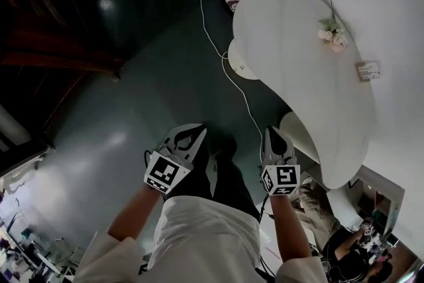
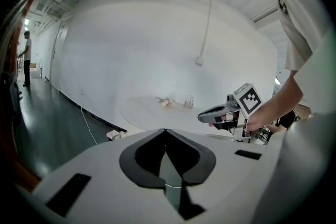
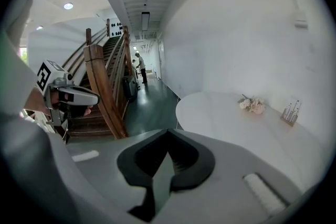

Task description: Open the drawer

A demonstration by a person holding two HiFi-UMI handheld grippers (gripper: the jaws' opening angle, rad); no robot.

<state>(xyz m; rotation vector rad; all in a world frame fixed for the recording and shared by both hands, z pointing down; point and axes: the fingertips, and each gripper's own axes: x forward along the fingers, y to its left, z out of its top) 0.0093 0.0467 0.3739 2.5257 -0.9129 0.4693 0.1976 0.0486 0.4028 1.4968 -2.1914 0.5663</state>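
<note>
**No drawer in sight, both grippers empty and closed**

Nearest the head camera, at 6 o'clock, are the person's white shirt and bare forearms. Each hand carries a gripper out over the floor. The left gripper sits at about 7 o'clock from the middle of the head view and the right gripper at about 5 o'clock, near each other and roughly parallel. In each gripper's own view the jaw tips meet in a point with nothing between them, so both are pressed together and hold nothing.

Beyond the grippers a dark green floor runs toward 12 o'clock. A thin white cable trails across it to the foot of a round white table at 1 to 2 o'clock. On the tabletop a small bunch of pale pink flowers lies near the far edge, with a small card stand a little apart from it at 3 o'clock. At 9 to 10 o'clock a wooden staircase rises, and a corridor with a standing person lies farther off.

The drawer shows in none of the three views, and no cabinet or handle can be made out, so where it stands cannot be told. As I judge it, the task has not begun. Finding the drawer, parting a pair of jaws, taking the handle and pulling are all left to do.
</note>
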